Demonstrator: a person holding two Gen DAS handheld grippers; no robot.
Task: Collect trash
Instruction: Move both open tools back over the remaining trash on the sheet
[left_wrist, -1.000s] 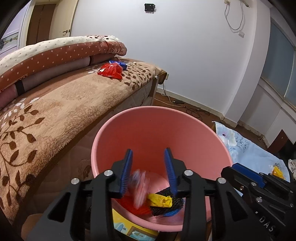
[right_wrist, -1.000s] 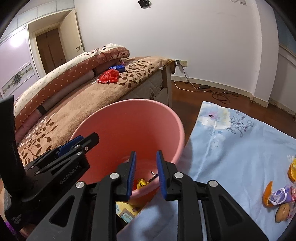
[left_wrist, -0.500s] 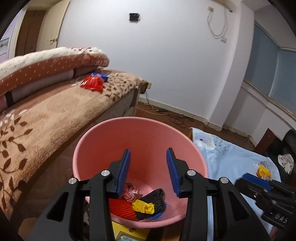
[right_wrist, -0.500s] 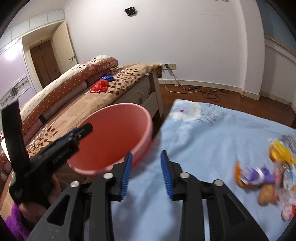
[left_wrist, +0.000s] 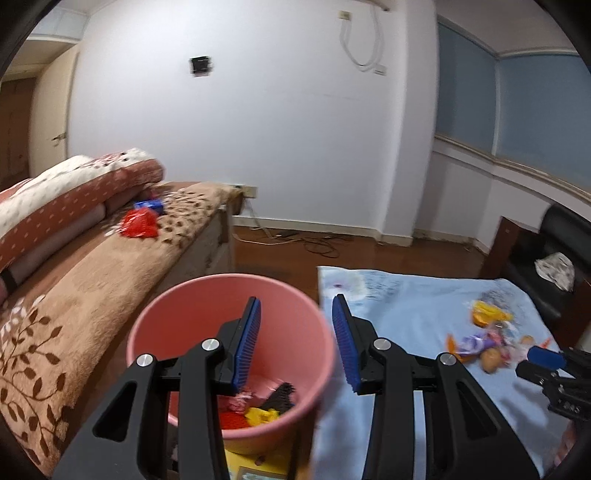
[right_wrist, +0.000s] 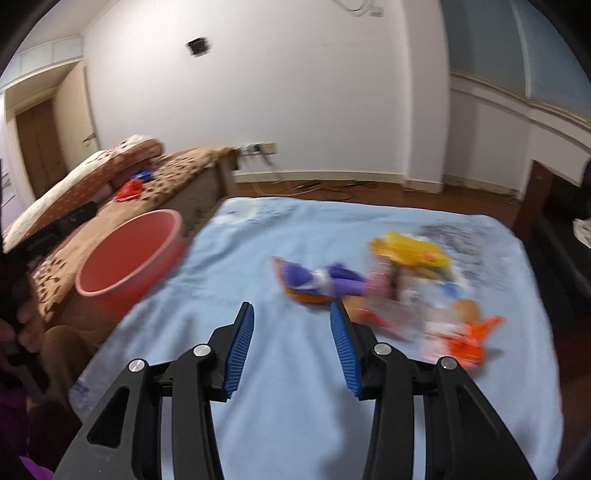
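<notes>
Moments earlier both hand-held grippers hung over the pink bucket; now our right hand-held gripper, released and empty, had swung to the wrapper pile on the blue sheet, while the left hand-held gripper, also released, followed.

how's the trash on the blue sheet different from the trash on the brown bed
The pile on the blue sheet is many mixed pieces, yellow, purple and orange; the bed trash is just a red wrapper and a blue one behind it. The pile lies just ahead of the open right gripper; the bed trash lies far from both grippers. Neither is in the bucket.
</notes>
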